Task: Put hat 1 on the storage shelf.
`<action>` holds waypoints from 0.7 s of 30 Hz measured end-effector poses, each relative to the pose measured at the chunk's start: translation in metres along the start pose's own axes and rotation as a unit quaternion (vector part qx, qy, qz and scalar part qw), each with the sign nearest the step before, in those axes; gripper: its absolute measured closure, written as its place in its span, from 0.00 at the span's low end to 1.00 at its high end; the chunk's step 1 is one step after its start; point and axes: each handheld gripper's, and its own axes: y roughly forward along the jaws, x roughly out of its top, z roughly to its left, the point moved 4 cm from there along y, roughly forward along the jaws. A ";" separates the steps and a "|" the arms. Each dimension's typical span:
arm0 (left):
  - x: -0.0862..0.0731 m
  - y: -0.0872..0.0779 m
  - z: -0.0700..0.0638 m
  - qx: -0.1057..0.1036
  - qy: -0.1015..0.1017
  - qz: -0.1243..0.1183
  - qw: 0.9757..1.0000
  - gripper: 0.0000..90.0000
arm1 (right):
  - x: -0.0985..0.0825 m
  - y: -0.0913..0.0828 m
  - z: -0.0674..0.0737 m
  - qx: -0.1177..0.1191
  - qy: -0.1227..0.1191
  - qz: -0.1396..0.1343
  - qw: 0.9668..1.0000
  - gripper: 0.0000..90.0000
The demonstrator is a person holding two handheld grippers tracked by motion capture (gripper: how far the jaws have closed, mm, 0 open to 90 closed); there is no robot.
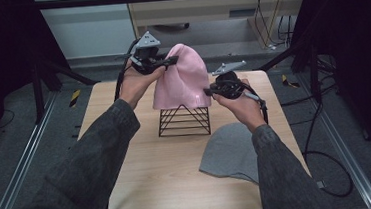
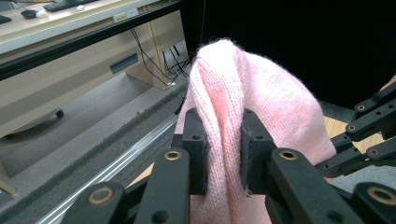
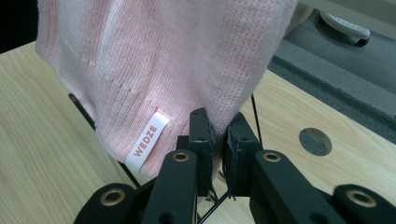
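High view: a light wooden table (image 1: 144, 178) stands on grey carpet, dark frame rails at both sides. A pink knit beanie (image 1: 181, 77) sits over a black wire stand (image 1: 185, 120) at table centre; a grey beanie (image 1: 230, 151) lies flat near the right edge.

Left gripper view: the left gripper (image 2: 223, 149) pinches a fold of pink knit, jaws narrowly apart. A beige desk stands behind.

Right gripper view: a white label (image 3: 147, 140) reads "WEDZE". The right gripper (image 3: 218, 140), nearly closed, clamps the beanie's lower edge.
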 end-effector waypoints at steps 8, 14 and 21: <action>-0.010 0.003 -0.007 -0.006 0.012 0.011 1.000 0.82 | -0.015 0.008 0.004 -0.004 0.000 0.020 1.000 0.92; -0.019 0.003 -0.010 -0.008 0.014 0.017 1.000 0.81 | -0.019 0.010 0.006 -0.010 -0.008 0.029 0.999 0.92; -0.031 0.004 -0.016 -0.013 0.014 0.025 1.000 0.81 | -0.028 0.015 0.006 -0.018 -0.010 0.043 0.999 0.91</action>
